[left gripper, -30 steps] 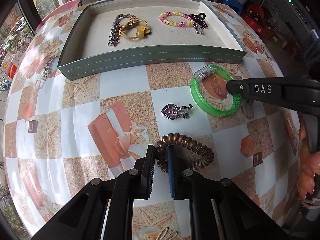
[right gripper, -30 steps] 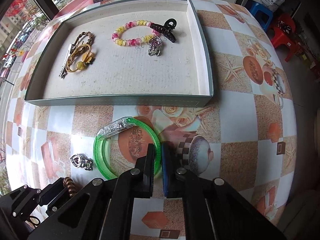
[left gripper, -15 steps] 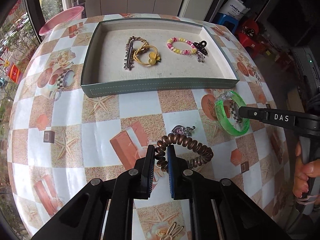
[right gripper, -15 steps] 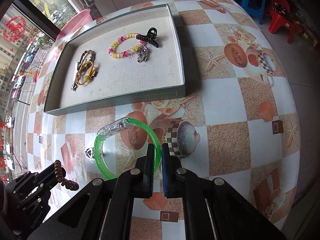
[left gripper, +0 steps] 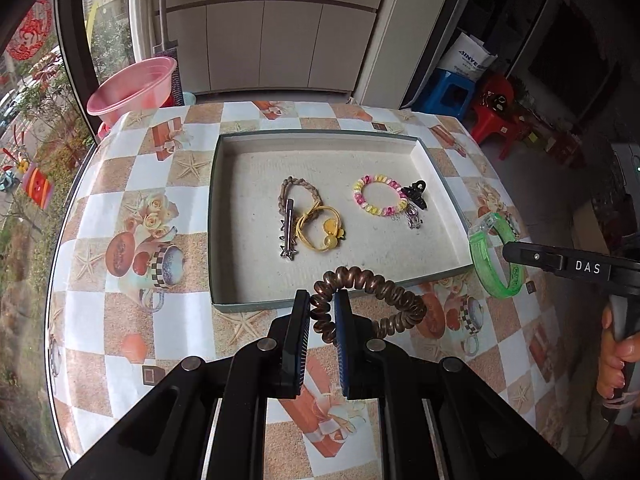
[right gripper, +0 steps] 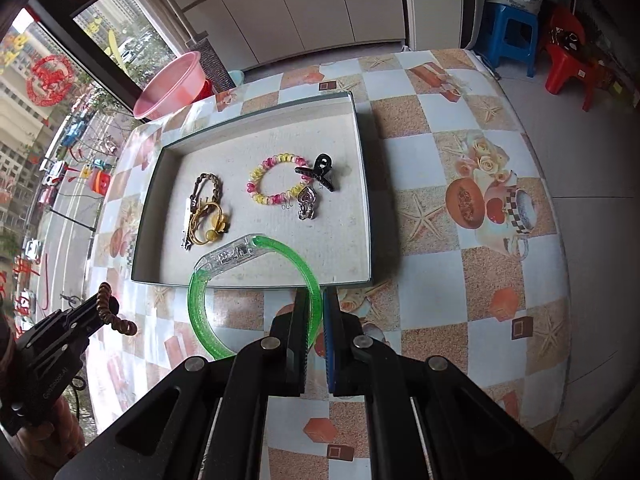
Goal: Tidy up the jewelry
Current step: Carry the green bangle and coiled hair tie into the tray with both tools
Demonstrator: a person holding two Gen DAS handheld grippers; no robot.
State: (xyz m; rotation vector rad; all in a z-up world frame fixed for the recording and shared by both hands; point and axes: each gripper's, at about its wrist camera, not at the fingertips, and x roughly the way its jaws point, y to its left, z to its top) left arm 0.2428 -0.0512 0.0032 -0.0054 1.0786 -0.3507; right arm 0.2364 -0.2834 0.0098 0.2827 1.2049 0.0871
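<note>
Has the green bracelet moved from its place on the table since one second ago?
Yes. The green bracelet, held in the right claw, was lifted off the tablecloth and now overlaps the tray's front edge.

We had two fisheye views, each riding a gripper and looking steeply down along its fingers at the table (left gripper: 132, 184) from above its near edge. The left view sat further left and caught the right gripper (left gripper: 510, 252) at its right edge; the right view caught the left gripper (right gripper: 106, 310) low on its left. Both shared the tray (left gripper: 216, 216) and the cupboards (left gripper: 280, 40) behind
</note>
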